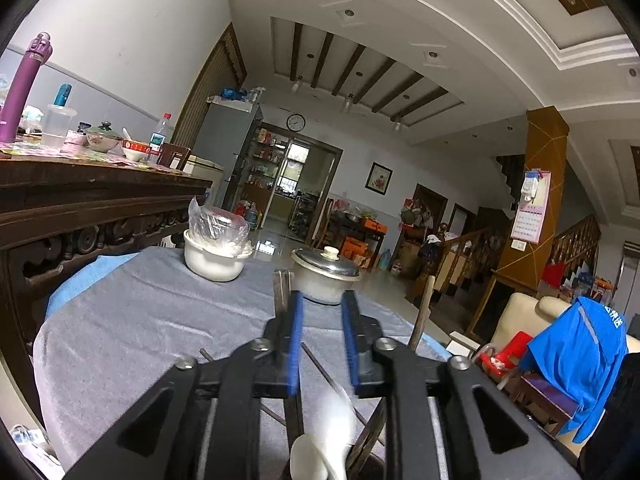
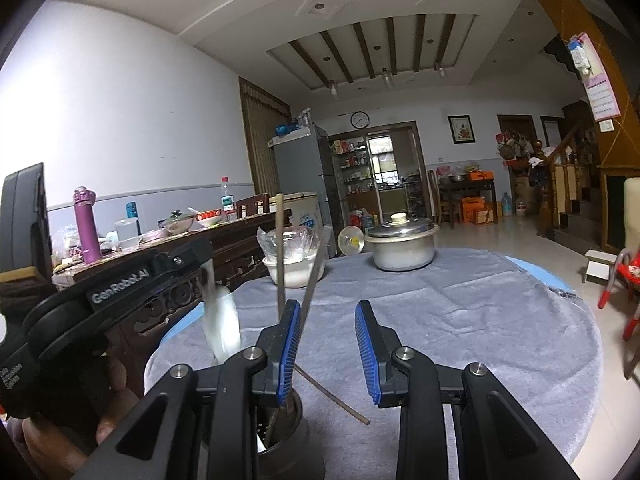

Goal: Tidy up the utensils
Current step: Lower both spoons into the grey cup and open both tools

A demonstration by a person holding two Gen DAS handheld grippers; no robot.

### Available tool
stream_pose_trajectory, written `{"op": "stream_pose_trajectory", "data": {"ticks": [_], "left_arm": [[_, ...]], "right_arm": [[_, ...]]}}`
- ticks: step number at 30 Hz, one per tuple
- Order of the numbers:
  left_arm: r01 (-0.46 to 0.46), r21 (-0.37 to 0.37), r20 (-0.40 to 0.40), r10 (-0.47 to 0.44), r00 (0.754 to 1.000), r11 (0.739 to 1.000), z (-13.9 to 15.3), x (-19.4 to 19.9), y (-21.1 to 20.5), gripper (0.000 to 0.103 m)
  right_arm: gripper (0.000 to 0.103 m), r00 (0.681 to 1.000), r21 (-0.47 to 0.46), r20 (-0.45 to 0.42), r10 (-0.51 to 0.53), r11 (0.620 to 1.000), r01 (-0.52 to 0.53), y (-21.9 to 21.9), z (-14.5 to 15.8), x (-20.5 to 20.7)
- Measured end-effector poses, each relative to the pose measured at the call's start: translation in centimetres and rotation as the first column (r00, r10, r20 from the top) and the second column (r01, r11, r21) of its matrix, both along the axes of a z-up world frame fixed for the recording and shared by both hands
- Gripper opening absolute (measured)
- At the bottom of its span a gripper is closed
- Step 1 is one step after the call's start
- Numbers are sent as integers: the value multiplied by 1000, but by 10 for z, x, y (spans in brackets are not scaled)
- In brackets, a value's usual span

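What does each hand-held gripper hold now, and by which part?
Nothing firmly. The right hand-held gripper is empty; the white spoon shows blurred under the left hand-held gripper, whose pads stand apart.

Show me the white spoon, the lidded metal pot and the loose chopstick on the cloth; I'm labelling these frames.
white spoon [image 1: 316, 456]: left wrist view, on its bowl.
lidded metal pot [image 2: 402, 250]: right wrist view, on its side wall.
loose chopstick [image 2: 340, 400]: right wrist view, on its shaft.
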State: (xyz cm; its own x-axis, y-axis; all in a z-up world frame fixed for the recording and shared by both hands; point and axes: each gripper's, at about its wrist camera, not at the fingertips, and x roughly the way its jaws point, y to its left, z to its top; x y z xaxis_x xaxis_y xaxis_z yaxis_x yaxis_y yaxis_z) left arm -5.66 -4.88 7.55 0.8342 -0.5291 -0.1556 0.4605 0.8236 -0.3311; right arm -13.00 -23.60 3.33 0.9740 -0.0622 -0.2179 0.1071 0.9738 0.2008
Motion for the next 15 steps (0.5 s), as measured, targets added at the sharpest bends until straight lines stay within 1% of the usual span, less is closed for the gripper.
{"op": "stream_pose_trajectory", "data": {"ticks": [3,6,8,9,10,11,12,13,15], "left_arm": [[4,7,2,-4,1000,1000,1,-1,0,22],[0,-4,-14,0,1000,1000,2,0,2,23],[-13,19,-35,13,999,1000,5,0,4,37],[-13,35,-49,15,999,999,7,0,5,55],[-13,46,-56,16,998,999,9,-2,7,65],[-21,57,-55,25,998,998,11,-4,9,66],[-35,75,-45,38,998,997,14,-9,12,68],[-41,88,-35,44,998,995,17,-11,14,73],[-70,126,-17,73,997,989,24,-18,20,81]], "right_arm": [[31,1000,5,-2,-12,1000,12,-3,0,-1],[31,1000,3,-2,-16,1000,16,-5,1,-2],[31,1000,-10,-13,-21,1000,21,-4,3,-1],[31,1000,-20,-18,-25,1000,24,-3,3,-1],[31,999,-30,-22,-27,999,26,-3,4,-2],[33,999,-37,-26,-28,999,27,-2,5,-2],[38,999,-43,-33,-33,999,32,-2,5,-3],[50,999,-47,-38,-38,998,36,-2,6,-4],[58,998,-55,-42,-47,997,45,-1,6,-6]]}}
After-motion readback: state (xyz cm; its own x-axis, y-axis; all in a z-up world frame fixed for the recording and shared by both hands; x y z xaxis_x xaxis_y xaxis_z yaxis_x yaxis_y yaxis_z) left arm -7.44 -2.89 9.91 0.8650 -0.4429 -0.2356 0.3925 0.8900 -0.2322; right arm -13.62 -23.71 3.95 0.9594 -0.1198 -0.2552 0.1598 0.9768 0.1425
